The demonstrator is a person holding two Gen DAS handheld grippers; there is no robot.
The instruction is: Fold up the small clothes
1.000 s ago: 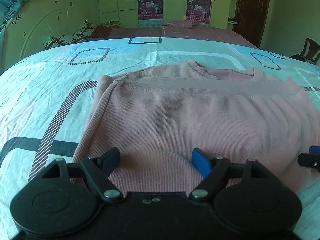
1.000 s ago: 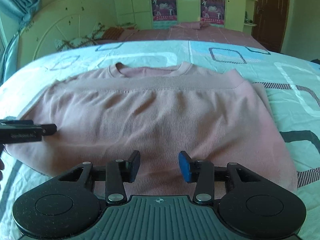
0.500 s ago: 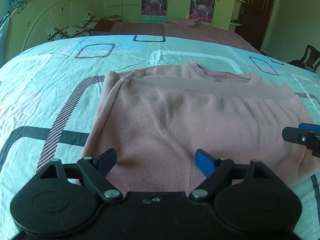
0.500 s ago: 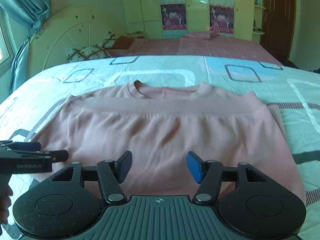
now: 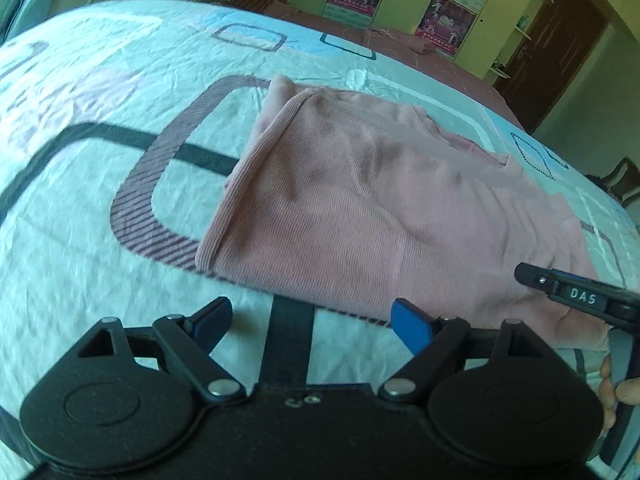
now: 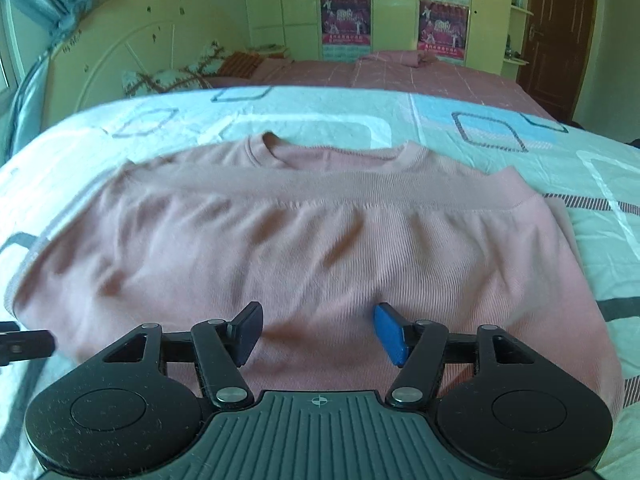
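Pink ribbed sweater (image 6: 312,248) lies flat on the bedspread (image 5: 100,128), soft and limp, likely to sag when lifted. Both the left gripper (image 5: 310,318) and right gripper (image 6: 318,330) hover spread wide, empty. Best pinched at its near-edge corners.

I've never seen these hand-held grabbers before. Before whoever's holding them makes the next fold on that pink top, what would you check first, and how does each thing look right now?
1. Left gripper open and empty: ok, its jaws are spread with only bedsheet between them.
2. Right gripper open and empty: ok, jaws spread above the pink top, nothing pinched.
3. Top lying flat on the bedsheet: ok, only light wrinkles show.
4. Collar on the far side, away from both grippers: ok.
5. Left gripper lined up with the top's edge: not ok, it sits off the near left corner.
6. Sleeves tucked evenly underneath: cannot tell, they are hidden.
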